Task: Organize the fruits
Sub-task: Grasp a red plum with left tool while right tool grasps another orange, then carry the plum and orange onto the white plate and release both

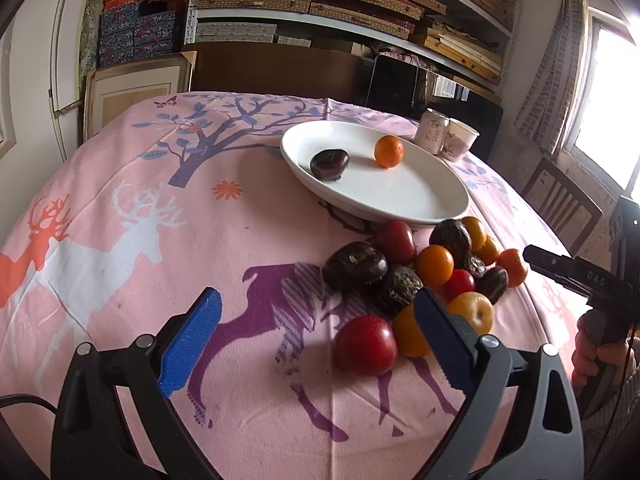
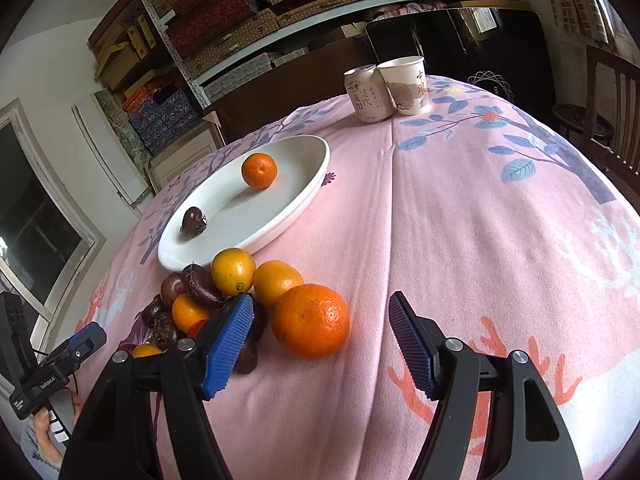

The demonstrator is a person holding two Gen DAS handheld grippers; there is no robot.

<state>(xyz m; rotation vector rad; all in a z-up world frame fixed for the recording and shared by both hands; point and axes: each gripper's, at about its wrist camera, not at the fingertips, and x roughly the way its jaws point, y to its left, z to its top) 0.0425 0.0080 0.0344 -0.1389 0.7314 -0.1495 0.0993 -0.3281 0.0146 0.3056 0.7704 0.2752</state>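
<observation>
Beside the plate [image 2: 280, 220], heaped fruit [image 1: 420, 272] flanks both empty, open tongs [image 2: 320, 344].

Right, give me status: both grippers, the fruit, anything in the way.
Left gripper open, empty. Right gripper open, empty. Plate holds one orange and one dark fruit; fruit pile still on the cloth. Nothing in the way.

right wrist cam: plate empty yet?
No, the white plate already holds two fruits, an orange and a dark brown fruit, while the rest sit in a pile on the tablecloth beside it.
</observation>
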